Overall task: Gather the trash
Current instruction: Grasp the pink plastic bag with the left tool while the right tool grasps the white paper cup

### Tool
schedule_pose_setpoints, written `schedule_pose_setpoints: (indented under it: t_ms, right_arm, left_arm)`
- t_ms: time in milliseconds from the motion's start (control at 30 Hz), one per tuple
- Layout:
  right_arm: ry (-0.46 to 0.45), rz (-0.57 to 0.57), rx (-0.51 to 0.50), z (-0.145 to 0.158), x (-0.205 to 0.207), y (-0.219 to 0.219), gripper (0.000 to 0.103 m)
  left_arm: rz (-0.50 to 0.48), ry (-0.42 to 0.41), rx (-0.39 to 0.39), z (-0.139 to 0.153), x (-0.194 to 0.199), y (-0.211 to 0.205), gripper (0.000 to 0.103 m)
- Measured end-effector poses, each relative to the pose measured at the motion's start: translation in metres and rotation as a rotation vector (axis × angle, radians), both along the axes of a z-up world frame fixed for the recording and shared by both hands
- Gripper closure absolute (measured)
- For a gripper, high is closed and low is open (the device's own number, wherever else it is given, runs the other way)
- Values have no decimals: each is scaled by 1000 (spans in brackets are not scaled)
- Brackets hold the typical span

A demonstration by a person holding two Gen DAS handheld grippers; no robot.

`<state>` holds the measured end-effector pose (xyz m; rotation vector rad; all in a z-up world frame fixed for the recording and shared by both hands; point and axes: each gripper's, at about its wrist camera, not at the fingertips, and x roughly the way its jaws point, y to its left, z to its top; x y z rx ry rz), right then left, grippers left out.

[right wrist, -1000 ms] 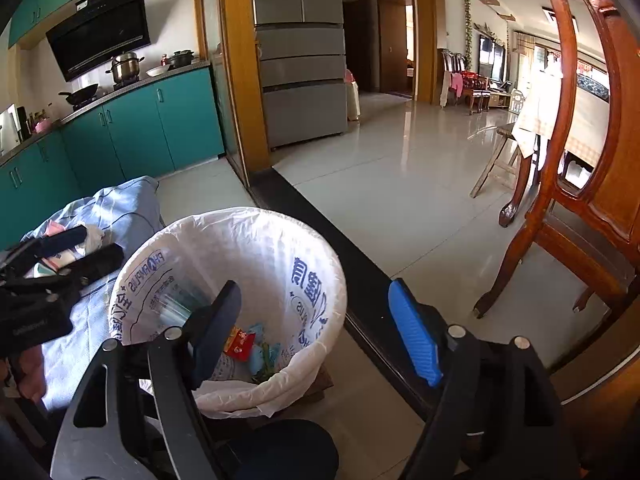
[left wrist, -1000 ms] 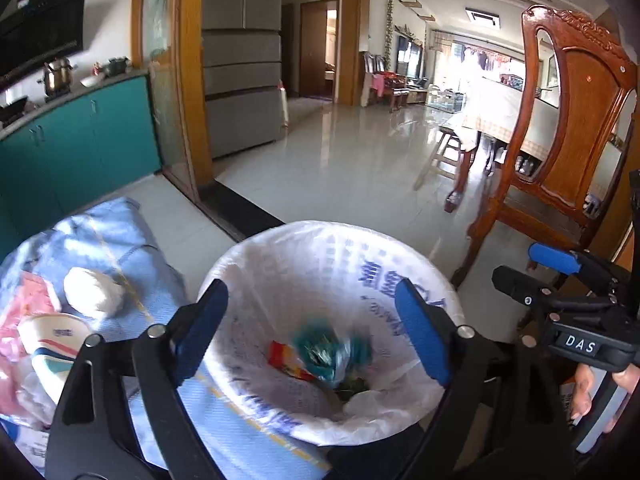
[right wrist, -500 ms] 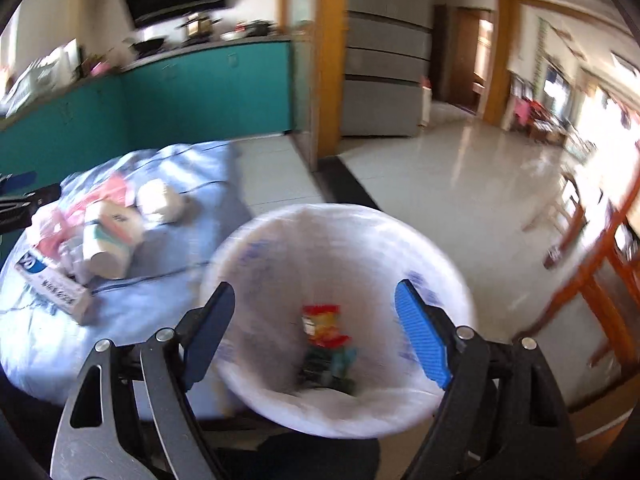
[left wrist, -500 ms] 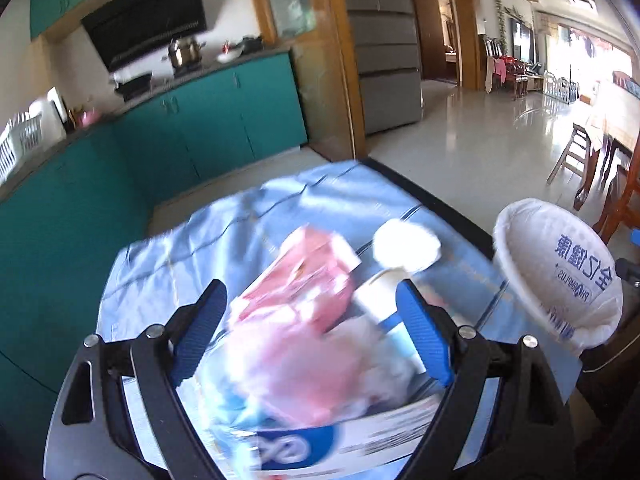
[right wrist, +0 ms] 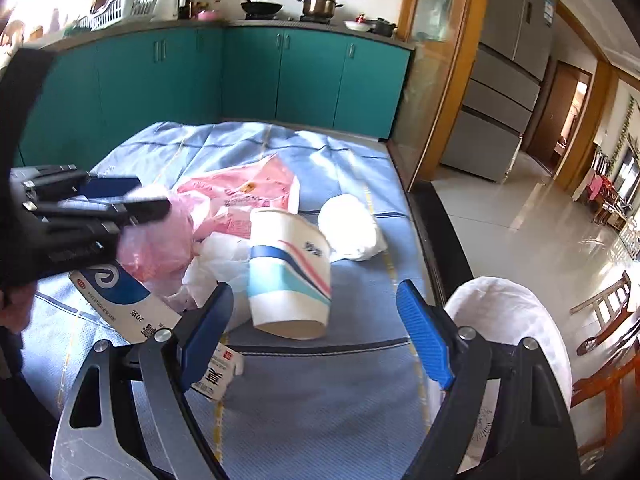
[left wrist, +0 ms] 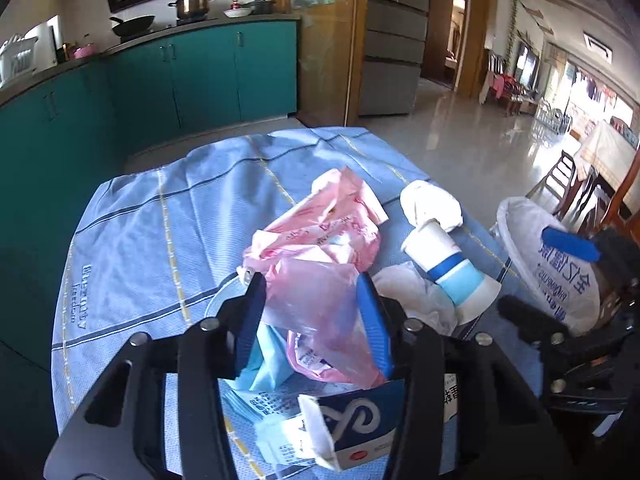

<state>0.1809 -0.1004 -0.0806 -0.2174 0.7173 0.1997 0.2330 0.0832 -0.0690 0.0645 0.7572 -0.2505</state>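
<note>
Trash lies heaped on a blue cloth (left wrist: 132, 240). Our left gripper (left wrist: 316, 320) has just narrowed its jaws onto a pink plastic bag (left wrist: 316, 304) — our right gripper (right wrist: 316, 332) hangs wide, empty, near a tipped paper cup (right wrist: 288, 272); bin (right wrist: 508, 312) alongside.

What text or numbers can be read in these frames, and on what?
"Eternity freedom": stitched on the blue cloth.
"20": on the blue-and-white box, beside Chinese print too small to read.
Bin liner: blue Chinese characters and a small Latin line, unreadable.
Pink wrapper and paper cup: print blurred.
</note>
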Motion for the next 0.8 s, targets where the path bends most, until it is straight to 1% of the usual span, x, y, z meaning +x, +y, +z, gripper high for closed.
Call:
schedule_pose_setpoints:
  t_ms: [33, 67, 133, 167, 300, 367, 467, 500, 567, 600, 667, 733, 800]
  right_arm:
    - [4, -1, 1, -1, 3, 1, 21]
    - [8, -3, 4, -2, 6, 1, 21]
    - [27, -7, 19, -8, 11, -1, 21]
    - [41, -4, 37, -11, 15, -4, 21]
    - [104, 1, 185, -24, 34, -20, 21]
    - [137, -9, 219, -32, 45, -21, 21]
    - [182, 0, 242, -43, 57, -16, 21]
    - [199, 13, 257, -47, 59, -13, 25]
    - [217, 41, 287, -49, 58, -10, 36]
    - [218, 49, 297, -49, 57, -7, 36]
    - [218, 56, 306, -48, 54, -7, 37]
    - [216, 55, 313, -46, 49, -7, 37]
    - [200, 45, 297, -42, 40, -9, 37]
  left_arm:
    - [9, -11, -6, 4, -2, 4, 58]
    - [15, -21, -7, 6, -3, 7, 62]
    - [22, -41, -11, 13, -8, 13, 62]
    - [26, -48, -12, 15, -9, 15, 63]
    - [33, -67, -21, 22, -13, 23, 63]
    - [30, -67, -40, 24, -15, 30, 63]
    - [38, -63, -62, 24, -16, 39, 63]
    - [42, -59, -66, 23, -16, 42, 63]
    - [58, -47, -73, 21, -14, 47, 53]
    - [68, -39, -78, 19, -12, 50, 50]
    - [76, -22, -93, 16, -10, 52, 39]
    - [76, -18, -105, 14, -9, 50, 32]
    - [57, -27, -110, 13, -10, 45, 26]
